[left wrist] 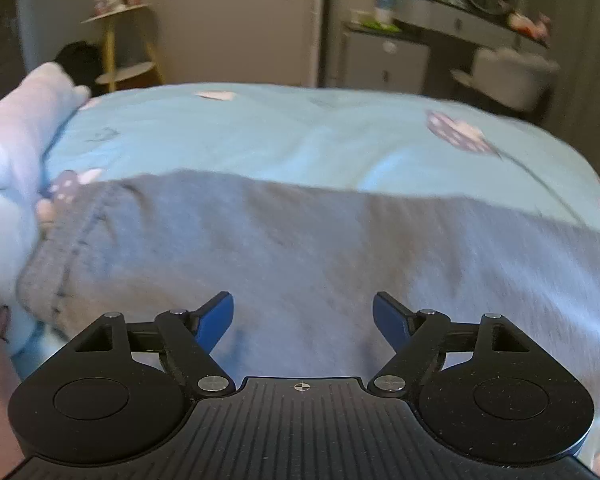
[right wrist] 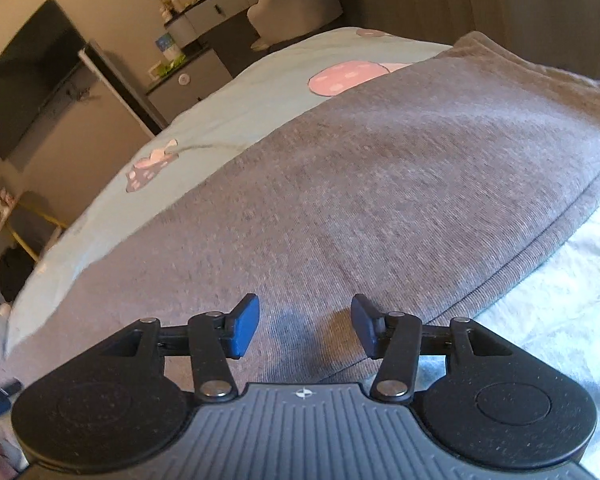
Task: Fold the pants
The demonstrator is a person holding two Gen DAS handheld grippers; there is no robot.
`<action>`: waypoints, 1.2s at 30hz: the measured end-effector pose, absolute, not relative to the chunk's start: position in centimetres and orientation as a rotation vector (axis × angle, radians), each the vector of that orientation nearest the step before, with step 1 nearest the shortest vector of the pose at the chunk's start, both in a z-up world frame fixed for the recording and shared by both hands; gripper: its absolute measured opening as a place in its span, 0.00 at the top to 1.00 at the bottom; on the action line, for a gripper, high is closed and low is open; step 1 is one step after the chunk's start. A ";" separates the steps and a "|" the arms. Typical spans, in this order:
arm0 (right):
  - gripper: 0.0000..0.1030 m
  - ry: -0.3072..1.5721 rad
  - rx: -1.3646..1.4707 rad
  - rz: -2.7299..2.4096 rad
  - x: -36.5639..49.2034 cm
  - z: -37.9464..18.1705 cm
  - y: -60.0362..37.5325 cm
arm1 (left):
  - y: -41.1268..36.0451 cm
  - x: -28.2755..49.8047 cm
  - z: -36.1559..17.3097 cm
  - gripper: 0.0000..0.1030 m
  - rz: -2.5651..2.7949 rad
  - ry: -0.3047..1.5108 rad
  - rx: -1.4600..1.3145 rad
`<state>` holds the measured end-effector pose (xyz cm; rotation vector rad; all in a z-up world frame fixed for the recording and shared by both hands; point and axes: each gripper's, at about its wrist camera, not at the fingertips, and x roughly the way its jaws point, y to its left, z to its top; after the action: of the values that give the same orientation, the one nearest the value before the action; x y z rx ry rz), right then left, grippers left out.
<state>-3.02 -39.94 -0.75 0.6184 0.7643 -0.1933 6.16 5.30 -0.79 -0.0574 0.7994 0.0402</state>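
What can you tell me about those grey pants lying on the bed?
The grey pants look like soft knit jersey, spread fairly flat across a light blue bedsheet with mushroom prints. A stitched seam, perhaps the waistband, shows at one end in the left view; a hemmed edge runs along the side in the right view. Both the left gripper and right gripper hover open over the fabric, gripping nothing.

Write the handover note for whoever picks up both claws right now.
Left claw: open, empty, over the grey pants.
Right claw: open, empty, over the same pants near their lower seamed edge.
Pants: spread flat across the light blue bedsheet with mushroom prints; the seamed end lies toward the left in the left wrist view, by the white plush.
Done: pants laid out in a long strip; whether already halved lengthwise is unclear.
Left: grip an end and fold across.
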 end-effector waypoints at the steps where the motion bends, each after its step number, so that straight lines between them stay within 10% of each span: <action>1: 0.51 0.753 0.643 -0.201 -2.9 -1.0 -40.4 | 4.9 6.2 -1.3 0.19 0.043 0.815 -0.037; 26: 0.54 0.401 1.140 -0.643 -12.8 -5.9 -62.7 | 5.7 7.2 -3.9 0.17 0.127 0.958 -0.106; 30: 0.80 0.343 1.167 -0.594 -11.5 -6.9 -63.8 | 6.8 7.0 -3.6 0.17 0.130 0.940 -0.184; 36: 0.78 0.349 1.173 -0.609 -9.6 -7.4 -64.6 | 6.7 7.4 -4.0 0.16 0.137 0.945 -0.177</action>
<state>-9.62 -64.63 -7.35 1.1729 0.3491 -0.6090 7.40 6.73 -4.00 -0.1772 0.9449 0.1373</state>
